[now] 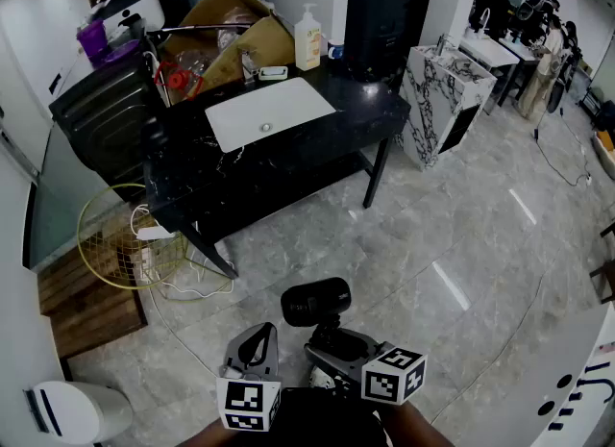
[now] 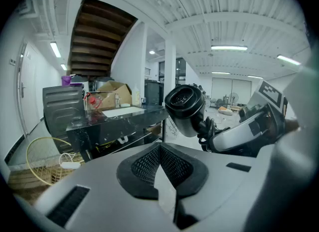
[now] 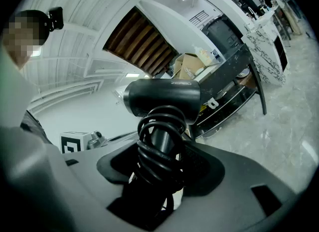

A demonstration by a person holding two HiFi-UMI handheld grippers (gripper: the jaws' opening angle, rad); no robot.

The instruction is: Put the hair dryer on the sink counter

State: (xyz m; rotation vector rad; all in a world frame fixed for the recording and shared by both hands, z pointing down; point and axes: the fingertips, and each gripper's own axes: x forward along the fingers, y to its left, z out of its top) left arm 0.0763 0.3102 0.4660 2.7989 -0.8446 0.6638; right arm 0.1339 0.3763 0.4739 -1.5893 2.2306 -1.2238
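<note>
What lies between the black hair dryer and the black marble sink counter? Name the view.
Head view: only bare grey tiled floor separates the black hair dryer from the black marble sink counter; nothing stands between them.

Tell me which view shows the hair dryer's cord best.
The right gripper view: the cord fills mid-frame, coiled round the handle of the hair dryer. The left gripper view shows only a few loops from the side; in the head view it can't be made out.

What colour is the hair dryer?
The hair dryer is black, as is the cord wound round its handle; the right gripper view shows it best.
</note>
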